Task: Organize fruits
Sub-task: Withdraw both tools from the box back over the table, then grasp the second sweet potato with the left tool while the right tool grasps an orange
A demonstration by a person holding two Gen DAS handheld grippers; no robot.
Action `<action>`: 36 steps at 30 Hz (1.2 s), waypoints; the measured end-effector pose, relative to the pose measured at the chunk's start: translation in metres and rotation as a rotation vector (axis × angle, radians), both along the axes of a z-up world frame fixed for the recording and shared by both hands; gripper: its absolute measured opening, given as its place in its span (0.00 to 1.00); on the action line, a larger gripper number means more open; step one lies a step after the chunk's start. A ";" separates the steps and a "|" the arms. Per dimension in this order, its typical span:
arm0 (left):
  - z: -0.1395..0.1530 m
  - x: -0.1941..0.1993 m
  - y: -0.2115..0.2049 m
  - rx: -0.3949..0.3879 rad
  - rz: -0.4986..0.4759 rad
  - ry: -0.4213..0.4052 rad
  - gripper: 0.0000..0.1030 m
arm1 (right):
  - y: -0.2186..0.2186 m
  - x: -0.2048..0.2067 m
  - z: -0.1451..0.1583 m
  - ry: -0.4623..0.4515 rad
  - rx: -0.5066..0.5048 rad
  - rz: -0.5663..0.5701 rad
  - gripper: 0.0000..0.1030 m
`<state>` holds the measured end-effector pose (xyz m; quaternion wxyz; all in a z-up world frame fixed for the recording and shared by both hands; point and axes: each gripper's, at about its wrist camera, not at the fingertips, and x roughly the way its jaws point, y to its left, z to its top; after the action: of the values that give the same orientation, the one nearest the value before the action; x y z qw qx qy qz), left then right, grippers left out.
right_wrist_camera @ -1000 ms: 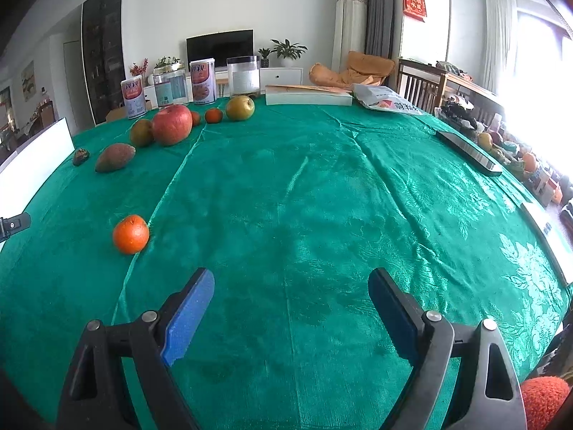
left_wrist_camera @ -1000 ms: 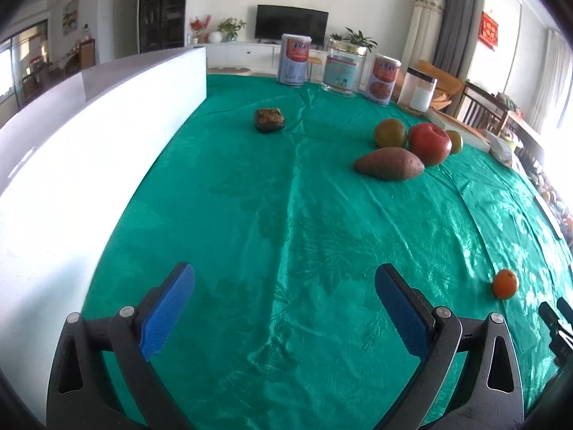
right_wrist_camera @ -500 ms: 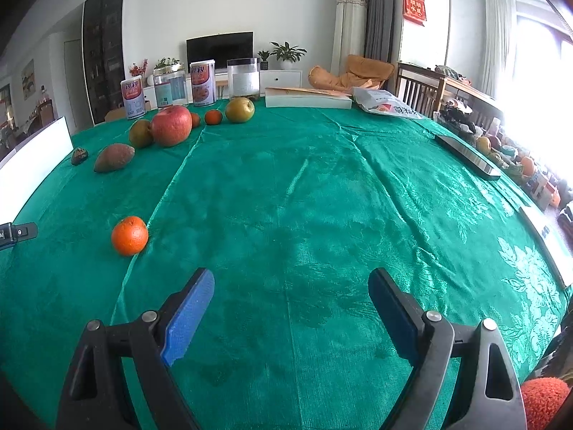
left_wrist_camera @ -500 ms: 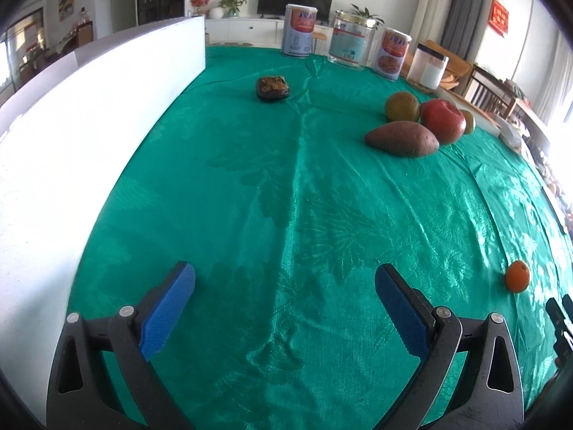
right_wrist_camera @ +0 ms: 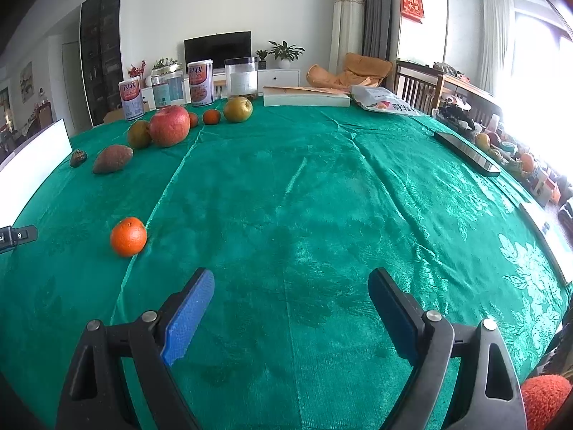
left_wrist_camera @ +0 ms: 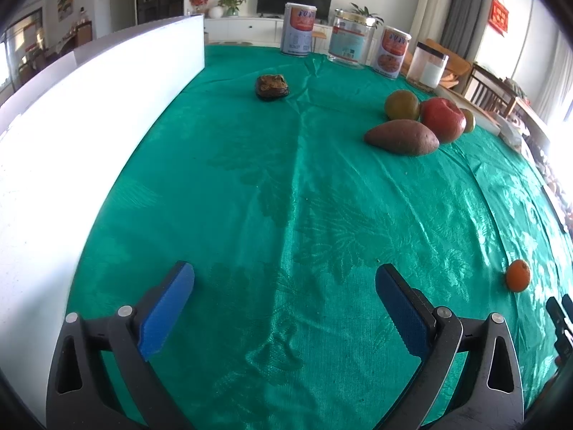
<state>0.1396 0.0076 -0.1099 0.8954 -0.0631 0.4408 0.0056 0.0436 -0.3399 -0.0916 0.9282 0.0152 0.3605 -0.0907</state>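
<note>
Left view: our left tongs (left_wrist_camera: 284, 288) stay spread and empty, now tipped lower over the worktop (left_wrist_camera: 286, 186); yam (left_wrist_camera: 401, 137) and apple (left_wrist_camera: 441, 119) at one o'clock. Right view: right tongs (right_wrist_camera: 290, 295) unmoved, spread; orange (right_wrist_camera: 128, 236) at ten o'clock, nothing gathered yet.

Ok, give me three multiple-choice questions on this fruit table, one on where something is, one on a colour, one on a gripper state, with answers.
1. Where is the lone orange relative to the fruit cluster?
A. Nearer the grippers, apart from it
B. On top of the red apple
C. Behind the tins

2. What colour is the tablecloth?
A. White
B. Green
C. Red

3. What state is the right gripper in?
A. Shut on the orange
B. Shut, empty
C. Open, empty

Answers: 1 A, it sits alone, well short of the red apple and sweet potato. 2 B, green cloth covers the table. 3 C, only cloth shows between its blue pads.
</note>
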 end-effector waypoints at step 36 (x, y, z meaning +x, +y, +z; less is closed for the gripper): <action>0.017 0.159 -0.126 0.292 -0.705 0.132 0.47 | -0.020 0.006 -0.006 0.049 0.152 -0.036 0.85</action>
<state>0.2985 -0.1185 -0.0932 0.8117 0.2212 0.4865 -0.2358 0.0494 -0.3599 -0.0979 0.9134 0.0900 0.3889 -0.0798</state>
